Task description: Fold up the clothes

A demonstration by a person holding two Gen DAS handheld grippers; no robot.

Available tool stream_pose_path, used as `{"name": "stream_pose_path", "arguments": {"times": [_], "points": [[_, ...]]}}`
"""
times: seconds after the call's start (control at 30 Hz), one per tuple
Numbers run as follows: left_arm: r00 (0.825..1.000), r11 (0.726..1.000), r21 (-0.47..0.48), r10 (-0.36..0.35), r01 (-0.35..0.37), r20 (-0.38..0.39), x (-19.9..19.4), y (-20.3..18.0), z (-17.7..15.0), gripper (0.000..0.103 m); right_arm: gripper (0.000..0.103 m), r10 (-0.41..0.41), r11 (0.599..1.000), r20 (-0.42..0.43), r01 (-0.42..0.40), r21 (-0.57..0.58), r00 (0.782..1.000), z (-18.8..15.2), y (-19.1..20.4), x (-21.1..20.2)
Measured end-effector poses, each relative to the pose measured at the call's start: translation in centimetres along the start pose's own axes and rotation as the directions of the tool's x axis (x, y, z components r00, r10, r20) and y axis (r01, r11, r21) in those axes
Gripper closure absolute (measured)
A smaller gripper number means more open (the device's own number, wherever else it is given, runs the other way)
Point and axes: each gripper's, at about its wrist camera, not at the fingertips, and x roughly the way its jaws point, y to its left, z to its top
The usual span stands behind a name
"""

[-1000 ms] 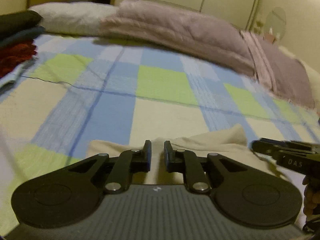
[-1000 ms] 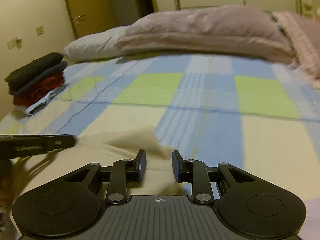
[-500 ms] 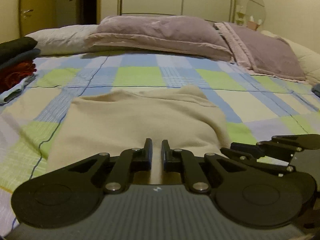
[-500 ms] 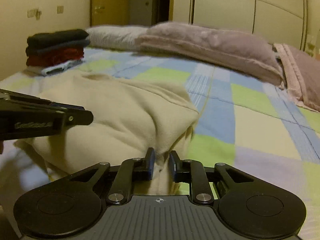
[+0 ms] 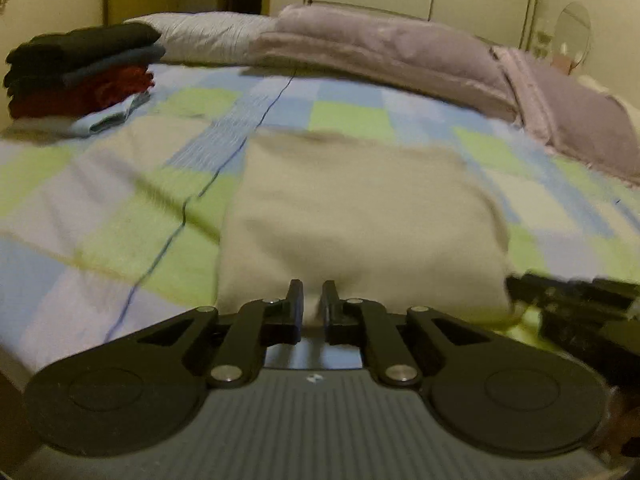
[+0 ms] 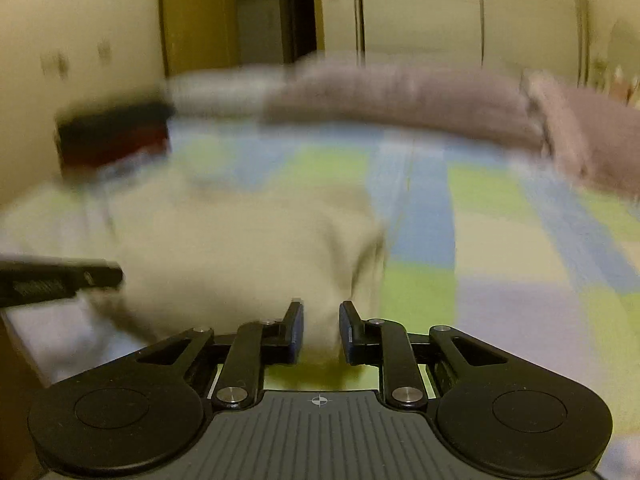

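A cream garment lies as a broad folded rectangle on the checked bedspread, its near edge at my fingers. My left gripper is shut on that near edge, with cloth filling the narrow gap. In the right wrist view, which is blurred, the right gripper pinches a thicker fold at the near right corner of the garment. Each gripper shows in the other's view: the right gripper at the garment's right corner, the left gripper at the left.
A stack of folded dark, blue and red clothes sits at the far left of the bed. Mauve and white pillows line the head. Behind them stand wardrobe doors and a doorway. Open bedspread lies on both sides of the garment.
Both grippers have drawn back toward the near side with the cream garment, which now stretches flat ahead of them. The right jaws narrowed onto the cloth. Both views swung left.
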Motion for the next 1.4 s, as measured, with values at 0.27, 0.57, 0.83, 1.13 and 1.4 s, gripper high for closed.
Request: {"name": "stream_pose_path", "arguments": {"times": [0.27,0.57,0.83,1.13,1.4], "points": [[0.999,1.0,-0.009,0.026,-0.026,-0.029,-4.0,-1.6,-1.1,0.078,0.079,-0.064,0.995,-0.045,0.067,0.069,0.997,-0.1,0.5,-4.5],[0.998,0.997,0.067,0.049,-0.047,-0.036,-7.9,-3.3,-2.4,0.07,0.043,-0.086,0.986,-0.088,0.098,0.136,0.992,-2.9,0.9,-9.5],[0.996,0.992,0.1,0.081,-0.079,-0.02,-11.1,-3.9,-3.3,0.064,0.043,-0.094,0.981,-0.099,0.109,0.16,0.991,-4.1,1.6,-13.0],[0.998,0.992,0.112,0.066,-0.065,0.0,-13.8,-3.9,-4.4,0.063,0.043,-0.095,0.981,-0.098,0.11,0.161,0.991,-4.9,2.7,-15.5],[0.998,0.997,0.072,-0.03,0.026,0.06,-15.9,-2.4,-4.2,0.065,0.043,-0.106,0.98,-0.048,0.112,0.165,0.993,-4.2,3.8,-18.0]]}}
